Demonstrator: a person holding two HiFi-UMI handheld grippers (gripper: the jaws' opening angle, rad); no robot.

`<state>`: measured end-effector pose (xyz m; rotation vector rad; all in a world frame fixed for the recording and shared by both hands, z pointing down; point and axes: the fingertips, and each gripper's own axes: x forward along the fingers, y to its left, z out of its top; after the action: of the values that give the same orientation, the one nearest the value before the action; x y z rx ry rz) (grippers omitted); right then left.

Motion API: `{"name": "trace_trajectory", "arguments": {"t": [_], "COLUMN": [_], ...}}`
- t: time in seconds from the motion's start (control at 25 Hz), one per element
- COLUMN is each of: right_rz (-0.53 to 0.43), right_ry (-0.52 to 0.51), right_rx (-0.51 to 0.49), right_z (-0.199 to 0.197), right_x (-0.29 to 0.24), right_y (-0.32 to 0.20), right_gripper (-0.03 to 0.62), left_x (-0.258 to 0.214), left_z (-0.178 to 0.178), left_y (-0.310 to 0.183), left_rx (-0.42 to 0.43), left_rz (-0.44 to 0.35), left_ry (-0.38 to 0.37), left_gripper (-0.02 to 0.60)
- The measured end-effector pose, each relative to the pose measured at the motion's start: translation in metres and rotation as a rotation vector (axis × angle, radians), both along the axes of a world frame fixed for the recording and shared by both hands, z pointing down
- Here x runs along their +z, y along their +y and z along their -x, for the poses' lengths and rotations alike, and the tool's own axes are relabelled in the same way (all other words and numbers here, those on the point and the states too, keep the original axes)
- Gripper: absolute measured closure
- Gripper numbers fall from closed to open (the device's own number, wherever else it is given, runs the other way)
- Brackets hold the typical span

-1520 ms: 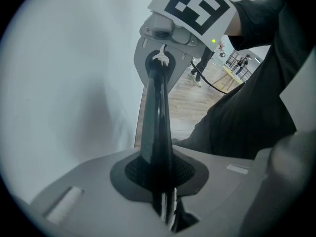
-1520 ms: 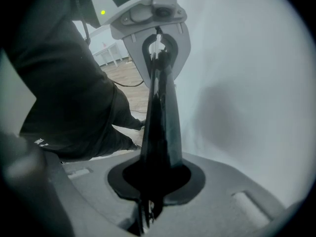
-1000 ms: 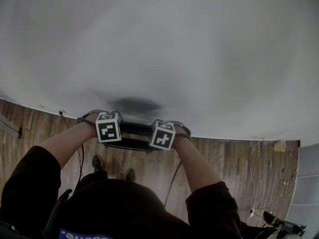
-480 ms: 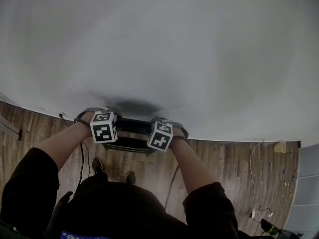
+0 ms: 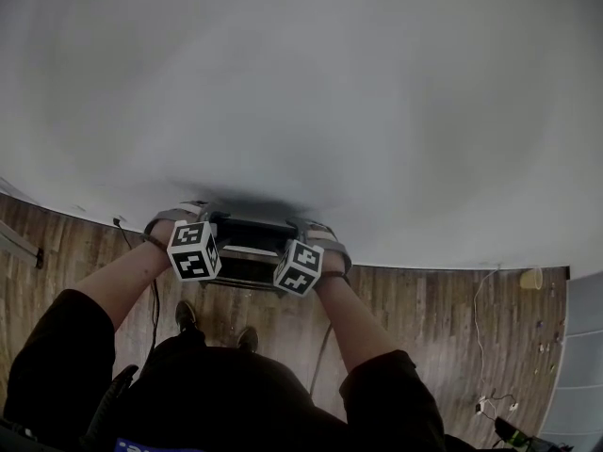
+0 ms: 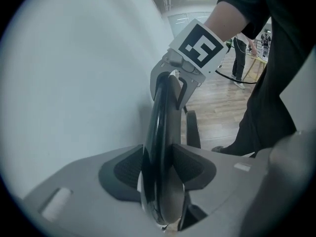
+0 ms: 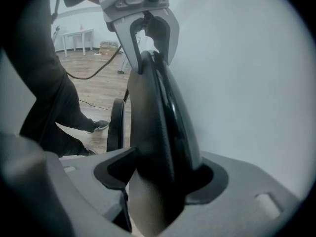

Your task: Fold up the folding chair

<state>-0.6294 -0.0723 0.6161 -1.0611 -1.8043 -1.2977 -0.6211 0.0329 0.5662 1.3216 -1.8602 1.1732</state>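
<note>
**Folding chair (image 5: 247, 250) up against the wall, both sets of fingers gone slack**

Biggest thing in shot is the plain white wall (image 5: 301, 83) right behind the chair. The chair stands upright and looks folded thin. Can't tell if it actually leans on the wall or sits just off it. Under the chair is a wooden plank floor (image 5: 424, 309).

The person (image 5: 217, 394), in dark sleeves, stands on the chair's open side. Their shoes (image 5: 185, 311) are near its feet and both arms reach to its top edge.

The left gripper (image 6: 160, 168) is at the left end of that top edge and the right gripper (image 7: 163, 174) is at the right end. Each one has the chair's edge, black tube plus seat panel, running between its fingers (image 6: 123, 172). Both pairs have just been opening. They now stand apart around the edge and aren't squeezing it, as far as I can see.

The left marker cube (image 5: 194, 250) and right marker cube (image 5: 300, 267) sit just on the person's side of the chair top. A black cable (image 5: 325, 342) lies on the floor near the chair. A small yellowish cup (image 5: 530, 277) sits well off to the chair's right.
</note>
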Motion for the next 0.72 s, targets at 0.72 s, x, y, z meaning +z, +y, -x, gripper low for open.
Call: {"name": "trace_trajectory", "arguments": {"t": [0.72], "right_rz": [-0.039], "right_ry": [-0.353], "right_rx": [0.085], "right_z": [0.017], "right_x": [-0.015], "right_y": [-0.004], "right_gripper": [0.194], "left_x": [0.002], "left_z": [0.015], "left_y": [0.002], "left_rx": [-0.058], "left_rz": [-0.024], "left_ry": [-0.101], "left_gripper": [0.371]}}
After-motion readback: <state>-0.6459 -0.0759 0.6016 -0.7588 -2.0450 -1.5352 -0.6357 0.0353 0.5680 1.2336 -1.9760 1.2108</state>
